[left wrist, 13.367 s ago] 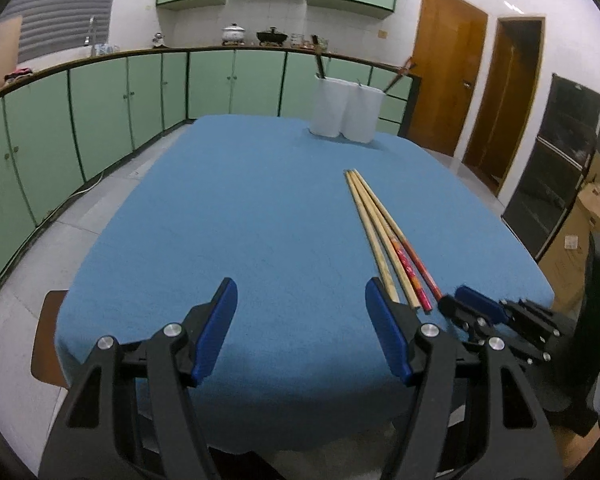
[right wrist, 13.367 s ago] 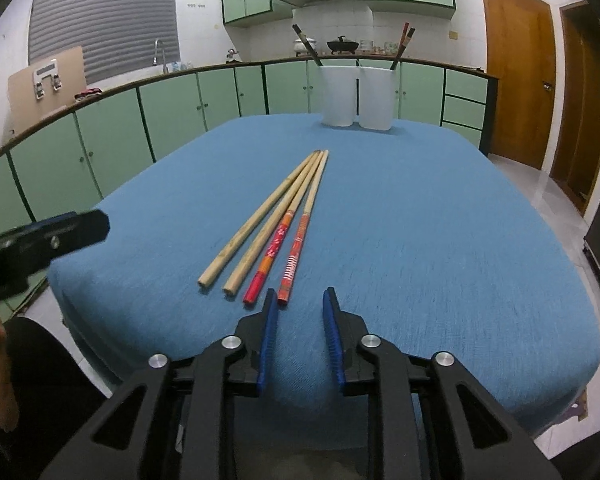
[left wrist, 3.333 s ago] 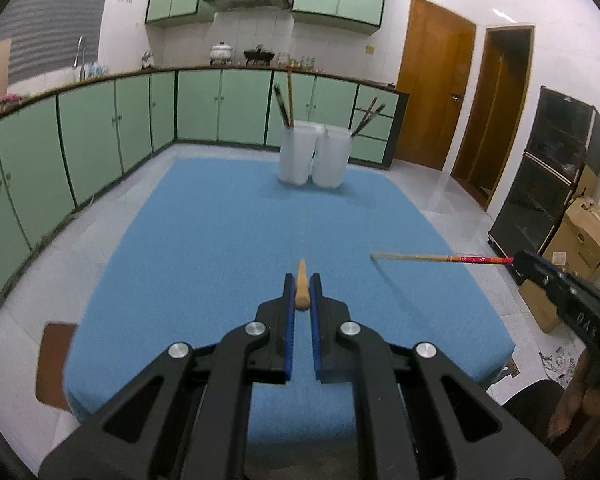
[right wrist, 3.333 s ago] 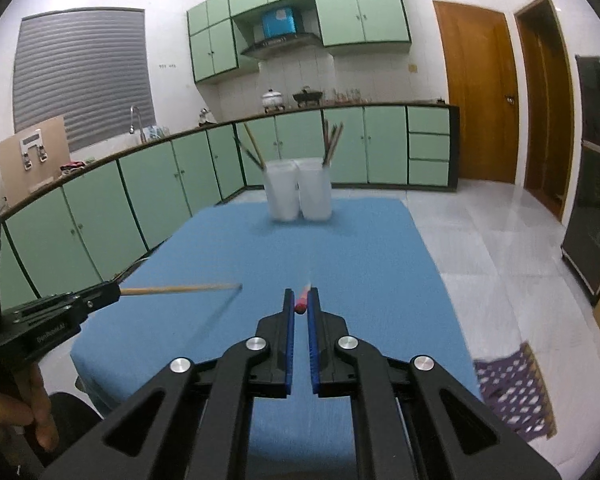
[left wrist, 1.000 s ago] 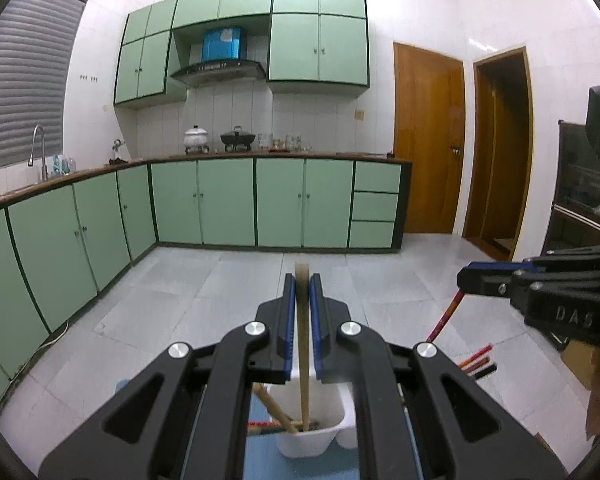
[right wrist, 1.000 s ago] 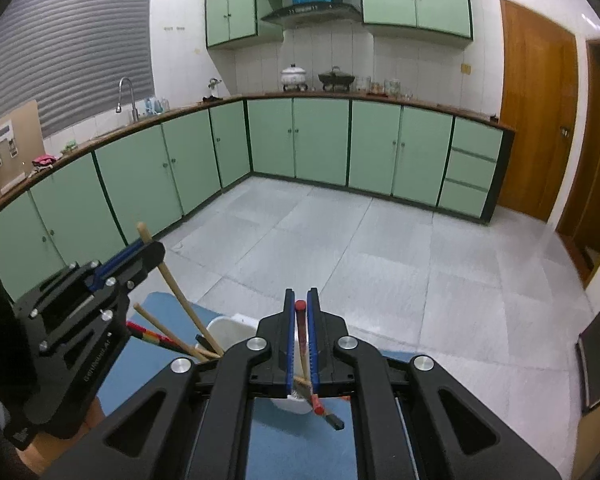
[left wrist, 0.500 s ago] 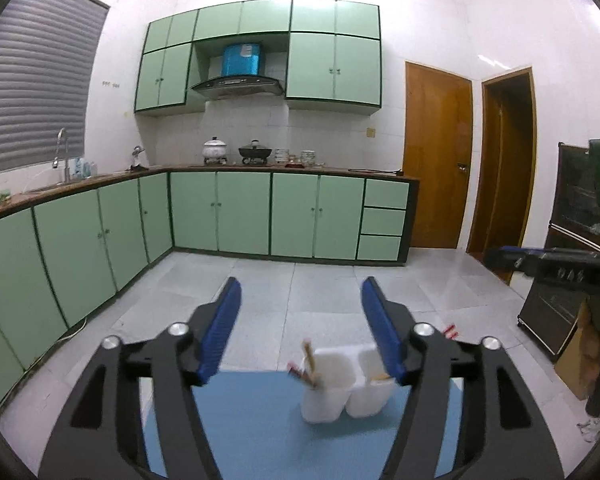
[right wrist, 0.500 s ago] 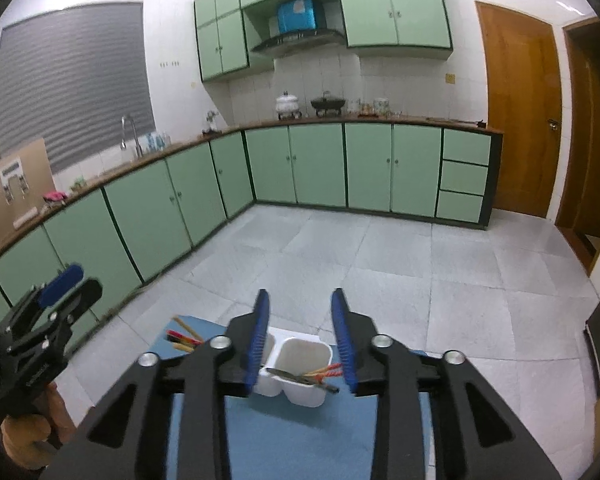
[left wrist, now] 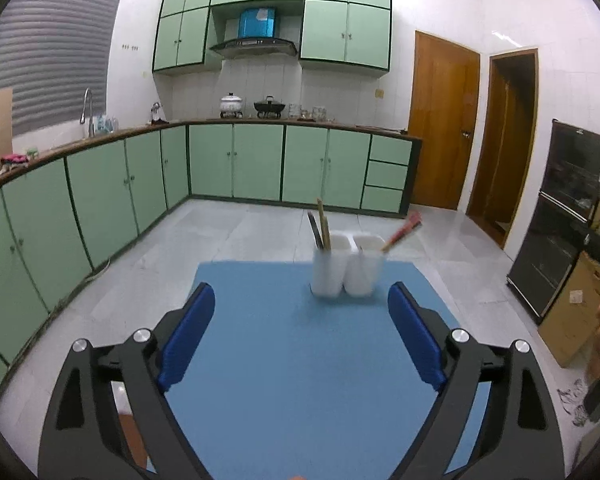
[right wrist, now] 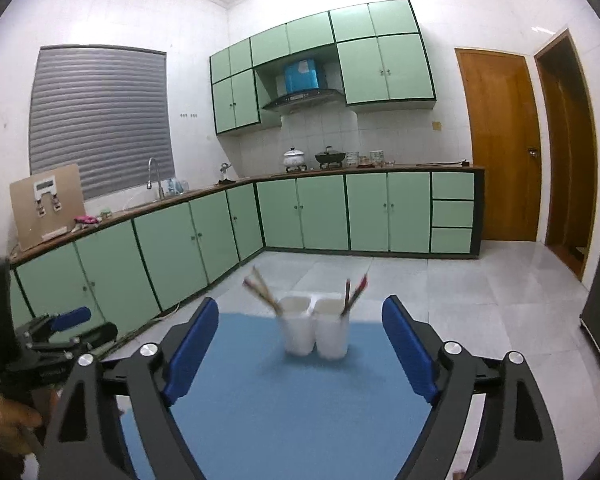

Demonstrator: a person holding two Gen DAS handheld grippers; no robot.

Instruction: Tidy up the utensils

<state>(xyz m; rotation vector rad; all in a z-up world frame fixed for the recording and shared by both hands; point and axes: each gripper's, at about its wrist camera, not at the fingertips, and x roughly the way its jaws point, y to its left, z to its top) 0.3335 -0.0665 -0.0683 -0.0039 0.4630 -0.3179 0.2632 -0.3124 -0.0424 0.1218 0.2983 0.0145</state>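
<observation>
Two white cups [left wrist: 346, 266] stand side by side at the far end of the blue table [left wrist: 300, 368]. Wooden and dark chopsticks [left wrist: 322, 228] stand in the left cup and red-ended chopsticks [left wrist: 402, 234] lean out of the right cup. The cups also show in the right wrist view [right wrist: 316, 328], with chopsticks [right wrist: 260, 288] in the left one and red ones [right wrist: 356, 290] in the right one. My left gripper [left wrist: 300, 340] is open and empty, held back from the cups. My right gripper [right wrist: 300, 348] is open and empty too. The left gripper also shows at the left of the right wrist view [right wrist: 66, 326].
Green cabinets [left wrist: 236, 164] run along the far wall and the left side. Wooden doors [left wrist: 440, 128] and a black cabinet [left wrist: 568, 216] stand to the right. A cardboard box [left wrist: 572, 312] sits on the floor at the right.
Both grippers have pulled back and lowered from the cups, so more blue table shows. The right gripper's jaws have opened wider. The chopsticks stay in the cups.
</observation>
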